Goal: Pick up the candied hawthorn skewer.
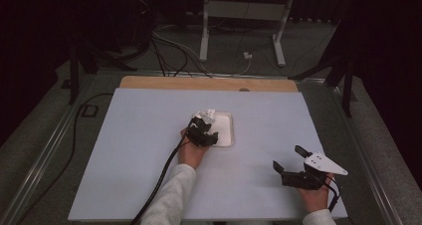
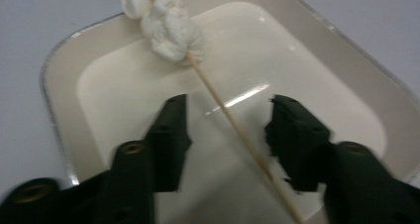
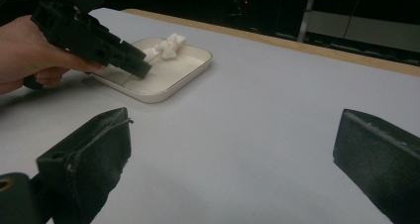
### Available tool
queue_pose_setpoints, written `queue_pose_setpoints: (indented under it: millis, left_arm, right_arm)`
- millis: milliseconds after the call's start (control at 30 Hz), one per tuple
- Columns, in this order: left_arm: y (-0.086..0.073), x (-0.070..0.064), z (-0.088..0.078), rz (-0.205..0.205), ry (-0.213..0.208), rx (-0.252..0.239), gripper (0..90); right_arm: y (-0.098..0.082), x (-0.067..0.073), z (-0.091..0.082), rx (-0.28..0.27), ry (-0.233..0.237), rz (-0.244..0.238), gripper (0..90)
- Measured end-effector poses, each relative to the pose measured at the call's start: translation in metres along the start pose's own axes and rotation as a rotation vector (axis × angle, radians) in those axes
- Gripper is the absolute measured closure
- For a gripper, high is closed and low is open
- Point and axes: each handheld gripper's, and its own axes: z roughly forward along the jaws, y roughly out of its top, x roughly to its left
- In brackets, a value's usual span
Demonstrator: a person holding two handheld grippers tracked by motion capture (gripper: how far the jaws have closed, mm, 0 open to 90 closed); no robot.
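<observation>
Left gripper view is showing the left gripper (image 2: 228, 130) straddling a marshmallow skewer (image 2: 233, 125) over the white tray (image 2: 59, 85), pads not touching; right gripper (image 3: 233, 159) is hovering spread wide over the table (image 3: 277, 100).

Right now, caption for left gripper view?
Left gripper straddling a marshmallow skewer in a white tray.

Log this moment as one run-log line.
left gripper: open around skewer | marshmallows: on skewer, over tray | right gripper: open, idle

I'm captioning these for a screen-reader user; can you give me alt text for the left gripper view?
A thin wooden skewer with white marshmallows at its far end lies across a shallow white tray, passing between the left gripper's two black jaws, which are apart and not pressing it.
</observation>
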Motion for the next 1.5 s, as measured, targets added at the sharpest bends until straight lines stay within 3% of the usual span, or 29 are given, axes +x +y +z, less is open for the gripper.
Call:
queue_pose_setpoints:
  millis: [133,267,500,533,633,967,1267,1367,1500]
  left_arm:
    - [0.003,0.007,-0.001,-0.012,0.010,0.028,78.0]
    - [0.007,0.011,0.000,-0.014,0.022,0.049,89.6]
    - [0.010,0.018,0.001,-0.056,-0.012,0.065,90.0]
    - [0.009,0.023,0.000,-0.088,-0.042,0.069,90.0]
    - [0.009,0.025,-0.004,-0.098,-0.060,0.073,90.0]
    - [0.005,0.025,-0.024,-0.094,-0.112,0.103,90.0]
    - [-0.001,0.028,-0.028,-0.069,-0.138,0.184,81.1]
    - [-0.002,0.029,-0.031,-0.058,-0.125,0.221,89.0]
    - [-0.002,0.031,-0.033,-0.062,-0.123,0.227,90.0]
  right_arm:
    - [0.000,0.001,0.000,0.004,0.003,0.001,1.6]
    - [0.000,0.001,0.001,0.004,0.004,-0.003,1.6]
    - [0.000,0.001,0.001,0.006,0.004,0.000,1.6]
    - [0.000,0.001,0.001,0.006,0.004,0.000,1.6]
    - [0.000,0.000,0.000,0.002,0.001,0.000,1.6]
    - [0.000,0.000,0.000,0.005,-0.001,0.000,1.6]
    - [0.000,0.000,0.000,0.006,-0.001,0.001,1.6]
    - [-0.001,0.000,0.000,0.007,-0.002,0.002,1.6]
    - [0.000,0.000,0.000,0.008,-0.001,-0.001,1.6]
